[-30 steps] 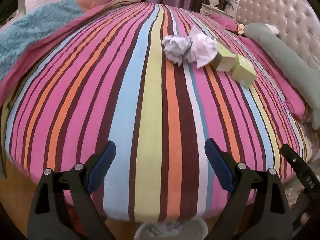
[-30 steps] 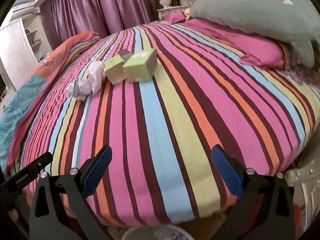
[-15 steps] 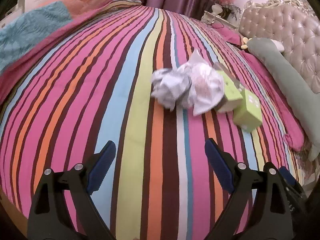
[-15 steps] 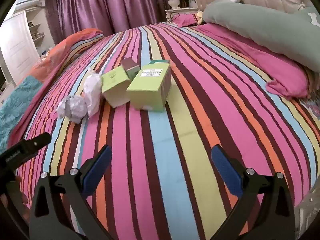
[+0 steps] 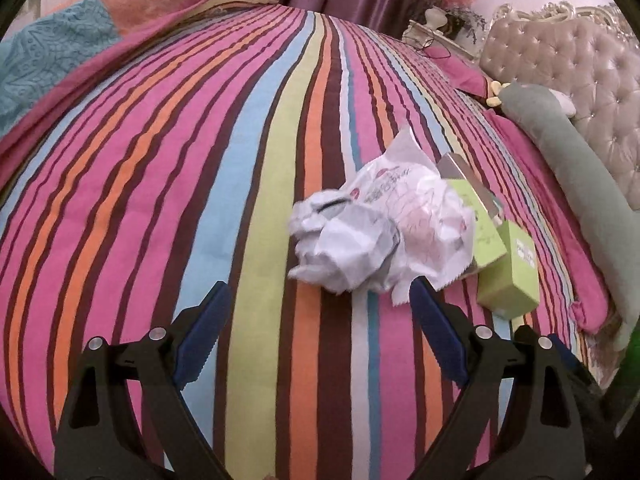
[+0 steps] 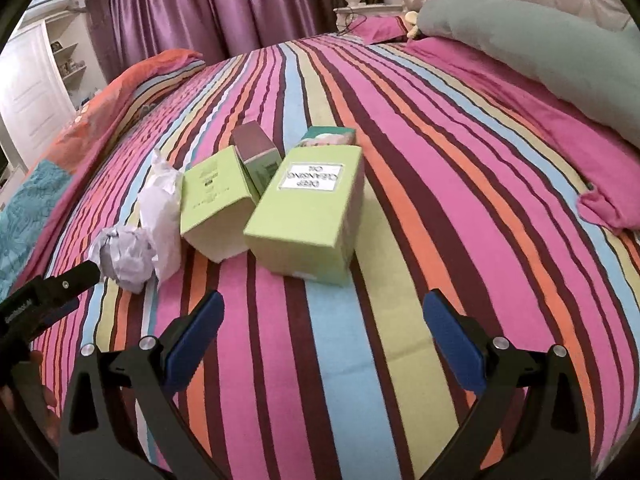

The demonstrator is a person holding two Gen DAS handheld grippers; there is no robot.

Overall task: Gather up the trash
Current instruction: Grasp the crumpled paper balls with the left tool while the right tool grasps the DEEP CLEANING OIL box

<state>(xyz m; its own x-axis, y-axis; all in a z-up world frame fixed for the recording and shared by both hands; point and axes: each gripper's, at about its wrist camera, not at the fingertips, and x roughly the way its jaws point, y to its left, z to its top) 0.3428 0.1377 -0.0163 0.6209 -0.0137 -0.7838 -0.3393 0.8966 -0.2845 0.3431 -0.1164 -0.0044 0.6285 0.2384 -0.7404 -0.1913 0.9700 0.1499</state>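
A crumpled white paper ball (image 5: 344, 248) and a crumpled white wrapper (image 5: 420, 208) lie on the striped bedspread (image 5: 200, 168). Two light green cartons (image 5: 510, 272) lie just right of them. My left gripper (image 5: 320, 304) is open and empty, just short of the paper ball. In the right wrist view the larger green carton (image 6: 308, 216) lies just ahead of my open, empty right gripper (image 6: 322, 316). The second green carton (image 6: 214, 204), the wrapper (image 6: 160, 208) and the paper ball (image 6: 124, 258) lie to its left. The left gripper's body (image 6: 44, 296) shows at the left edge.
A long green pillow (image 6: 532, 44) and a pink pillow (image 6: 600, 136) lie at the right by the tufted headboard (image 5: 568, 68). A folded teal and orange quilt (image 5: 80, 40) lies at the far left. Purple curtains (image 6: 200, 8) hang behind.
Both grippers have moved forward over the bed towards the trash. The paper ball and cartons now sit much closer. Both stay open.
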